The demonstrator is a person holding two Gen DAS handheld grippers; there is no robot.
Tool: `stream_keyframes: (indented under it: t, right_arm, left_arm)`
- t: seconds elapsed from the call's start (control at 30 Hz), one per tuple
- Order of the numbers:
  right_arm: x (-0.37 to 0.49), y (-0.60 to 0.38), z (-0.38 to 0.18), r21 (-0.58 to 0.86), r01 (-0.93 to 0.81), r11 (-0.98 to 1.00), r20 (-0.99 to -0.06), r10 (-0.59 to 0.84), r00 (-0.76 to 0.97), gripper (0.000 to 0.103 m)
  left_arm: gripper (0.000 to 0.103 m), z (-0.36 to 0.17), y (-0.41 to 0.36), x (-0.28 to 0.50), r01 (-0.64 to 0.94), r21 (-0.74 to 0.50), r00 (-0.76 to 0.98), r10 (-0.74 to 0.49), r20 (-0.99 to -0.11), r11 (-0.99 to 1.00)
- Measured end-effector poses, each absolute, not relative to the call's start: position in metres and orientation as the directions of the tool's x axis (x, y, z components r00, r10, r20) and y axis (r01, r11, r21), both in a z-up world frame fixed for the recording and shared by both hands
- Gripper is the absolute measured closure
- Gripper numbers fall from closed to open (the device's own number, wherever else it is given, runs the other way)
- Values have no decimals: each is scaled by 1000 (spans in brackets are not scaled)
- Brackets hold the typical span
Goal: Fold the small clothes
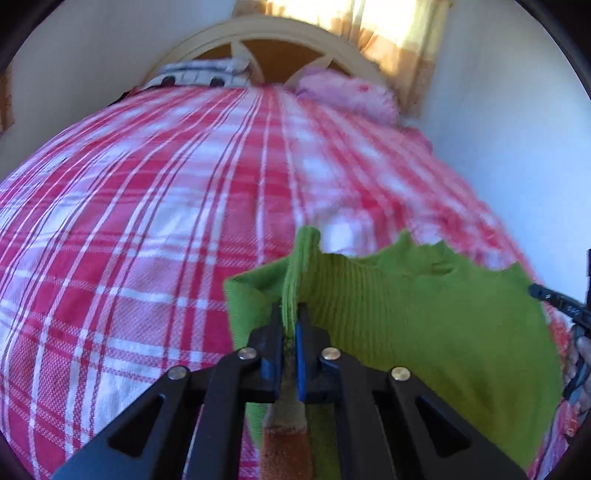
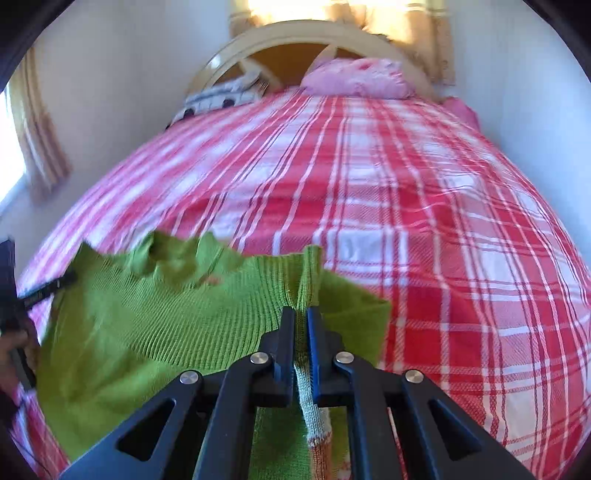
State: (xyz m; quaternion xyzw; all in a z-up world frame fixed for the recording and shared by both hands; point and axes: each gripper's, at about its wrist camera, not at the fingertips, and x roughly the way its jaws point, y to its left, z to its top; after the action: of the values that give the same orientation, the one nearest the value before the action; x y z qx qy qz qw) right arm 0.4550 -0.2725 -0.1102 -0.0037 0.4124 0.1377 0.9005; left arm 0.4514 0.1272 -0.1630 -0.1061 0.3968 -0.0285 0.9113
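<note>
A bed covered in a red-and-white plaid woven cover (image 1: 147,206) is filling both views, its weave showing a coarse twill grain and thin dark lines. At its far end a cream arched wooden headboard (image 1: 258,33) is standing, with a pink ruffled pillow (image 1: 343,92) and a white-and-black patterned pillow (image 1: 199,74) lying against it. Pale orange curtains (image 1: 402,33) are hanging behind.

A small green ribbed-knit garment (image 1: 424,317) is stretching between the two tools above the near end of the bed, its upper edge sagging in ragged folds. The left black-and-blue gripper (image 1: 290,321) is pinching one raised ribbed edge of it, jaws pressed together. The right black-and-blue gripper (image 2: 301,325) is pinching the opposite ribbed edge likewise. No readable writing is showing anywhere.
</note>
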Motion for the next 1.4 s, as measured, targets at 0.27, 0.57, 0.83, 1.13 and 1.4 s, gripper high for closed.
stream_keyframes:
  t: [0.27,0.57,0.83,1.13,1.4]
  right_arm:
    - [467,-282,-133,112,-170,979,-776,193,601,84]
    - [399,-274,-92,202,-320,926,-671,369,643,44]
    - [353,-255,-141,51,-367,929,-775,268,572,44]
    - [298,-269,-141,-17,-341,940,-802,191,567,44]
    - [270,-201,-90,-70,-450,890,-740,257,622,40]
  left_arm:
    - [81,-160,114,454,-27,-115,657,-69,-751,993]
    - [33,-149,124,399,-48,-119,718,-49,-694,992]
    - [30,-171,123,379,-63,-75,680,-13,-733,995]
    - [22,-166,144,346,-81,-150,708,-49,-704,985]
    - [11,-162,193,333,-202,-157,726,40,-687,967]
